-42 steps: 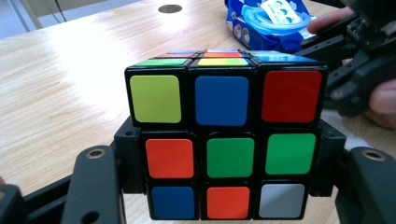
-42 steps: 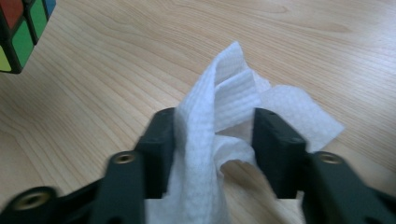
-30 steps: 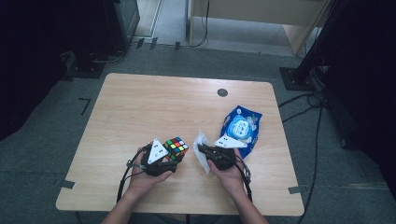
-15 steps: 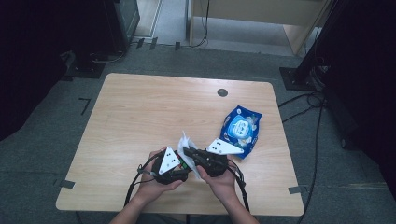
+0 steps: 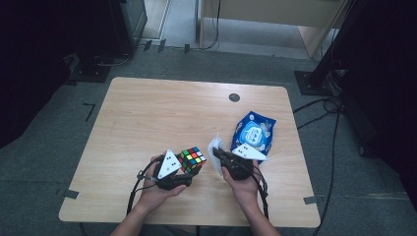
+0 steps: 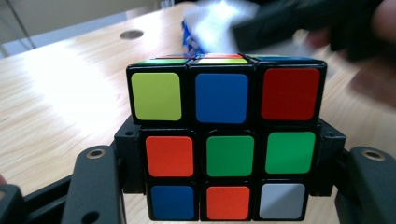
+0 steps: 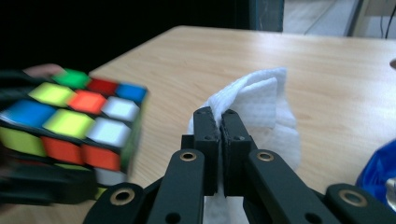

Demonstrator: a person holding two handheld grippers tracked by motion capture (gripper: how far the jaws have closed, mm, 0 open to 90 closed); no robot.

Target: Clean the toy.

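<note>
Lower centre of the high view: multicoloured plastic puzzle cube (image 5: 192, 159) clamped in the left gripper (image 5: 183, 173). Just to its right, apart: right gripper (image 5: 217, 154), pinched on a crumpled white wet wipe (image 5: 215, 147). Farther right: blue wipe packet (image 5: 254, 134).

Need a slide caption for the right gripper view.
Right gripper pinches a white wipe beside the Rubik's cube over the wooden table.

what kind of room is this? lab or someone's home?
Likely a lab or recording room, not a home. A bare wooden table stands on grey carpet with cables trailing across it and black stands beside it. On the table: a blue wipes pack; the grippers hold a puzzle cube and a white wipe.
</note>
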